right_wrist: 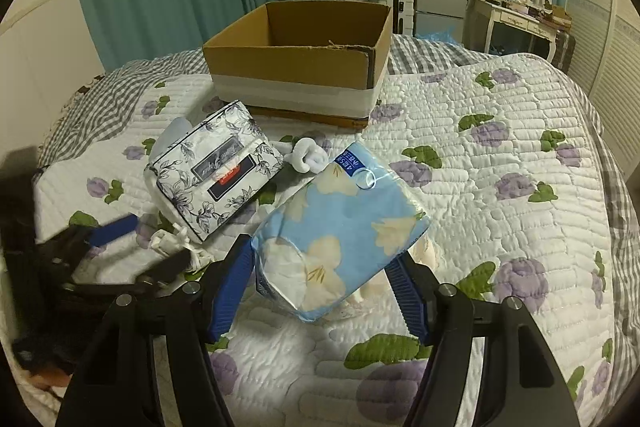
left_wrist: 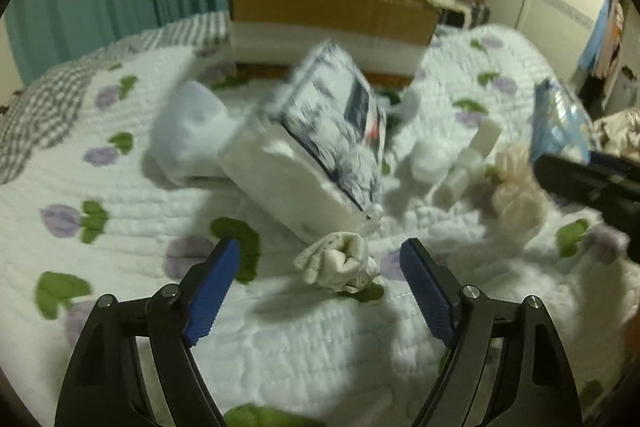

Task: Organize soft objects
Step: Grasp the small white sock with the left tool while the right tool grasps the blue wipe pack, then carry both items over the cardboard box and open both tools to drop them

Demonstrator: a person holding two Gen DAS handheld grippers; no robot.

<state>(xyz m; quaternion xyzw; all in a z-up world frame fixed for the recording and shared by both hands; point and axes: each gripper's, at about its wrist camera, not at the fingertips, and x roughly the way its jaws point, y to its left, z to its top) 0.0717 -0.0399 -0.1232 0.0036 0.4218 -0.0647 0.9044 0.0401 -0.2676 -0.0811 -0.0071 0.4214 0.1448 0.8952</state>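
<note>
My right gripper [right_wrist: 324,267] is shut on a blue tissue pack with cream flowers [right_wrist: 340,231] and holds it above the quilt. My left gripper [left_wrist: 320,263] is open over the bed, with a rolled white sock [left_wrist: 340,263] just ahead between its fingertips. A white tissue pack with dark floral print [left_wrist: 320,139] [right_wrist: 216,175] lies tilted beyond it. An open cardboard box [right_wrist: 304,67] [left_wrist: 332,11] stands at the back of the bed. The blue pack also shows at the right edge of the left wrist view [left_wrist: 560,119].
The bed has a white quilt with purple flowers [right_wrist: 500,155]. Another white sock bundle [right_wrist: 308,155] lies by the floral pack. White bottles [left_wrist: 468,163] and a cream soft item [left_wrist: 516,183] lie to the right in the left view. A dresser [right_wrist: 516,15] stands behind.
</note>
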